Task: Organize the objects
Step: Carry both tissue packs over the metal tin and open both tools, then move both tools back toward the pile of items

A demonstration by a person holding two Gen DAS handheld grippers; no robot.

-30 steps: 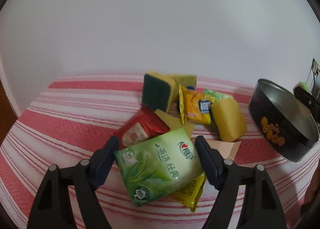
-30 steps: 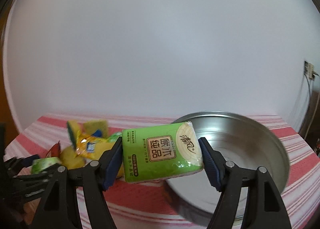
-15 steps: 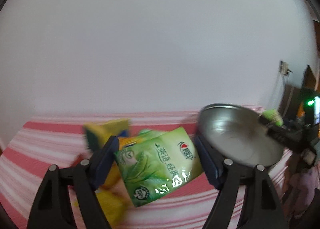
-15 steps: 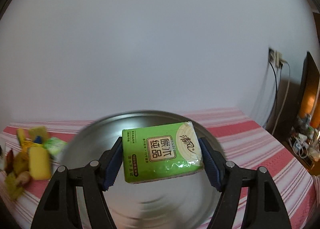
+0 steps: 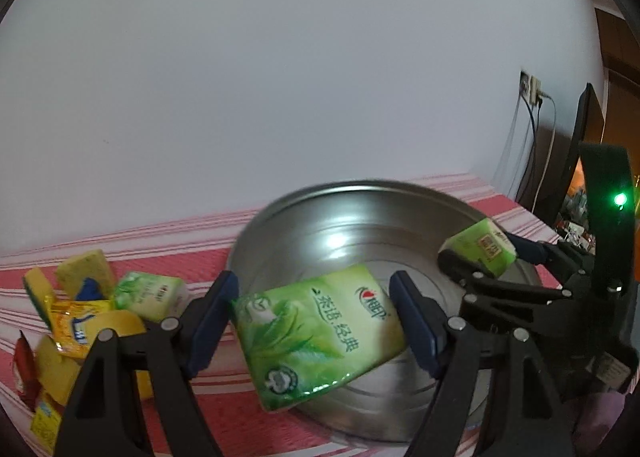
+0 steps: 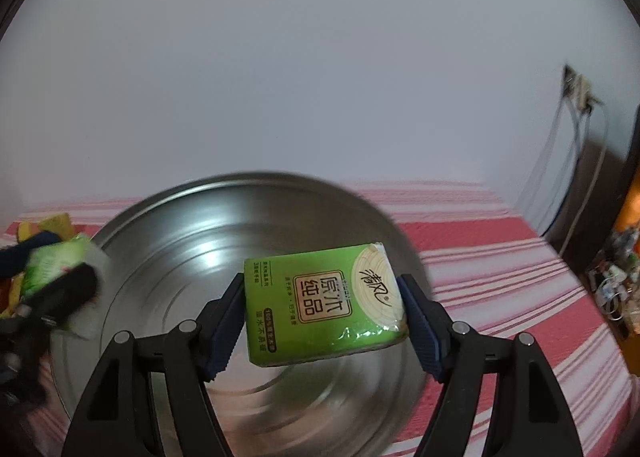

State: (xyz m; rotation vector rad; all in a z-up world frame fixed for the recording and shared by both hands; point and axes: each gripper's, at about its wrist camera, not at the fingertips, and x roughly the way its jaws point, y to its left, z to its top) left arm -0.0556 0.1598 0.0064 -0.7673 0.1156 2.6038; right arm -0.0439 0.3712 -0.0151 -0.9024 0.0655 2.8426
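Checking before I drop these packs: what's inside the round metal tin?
The round metal tin shows only bare shiny floor; the part beneath the green tissue pack in the right gripper is covered.

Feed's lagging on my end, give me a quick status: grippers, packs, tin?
Left gripper clamps leaf-print tissue pack above round tin. Right gripper clamps green tissue pack over same tin. Tin empty, nothing blocking.

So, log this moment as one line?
left tongs: shut on tea-leaf tissue pack | right tongs: shut on bright green tissue pack | both over metal tin | tin: nothing inside
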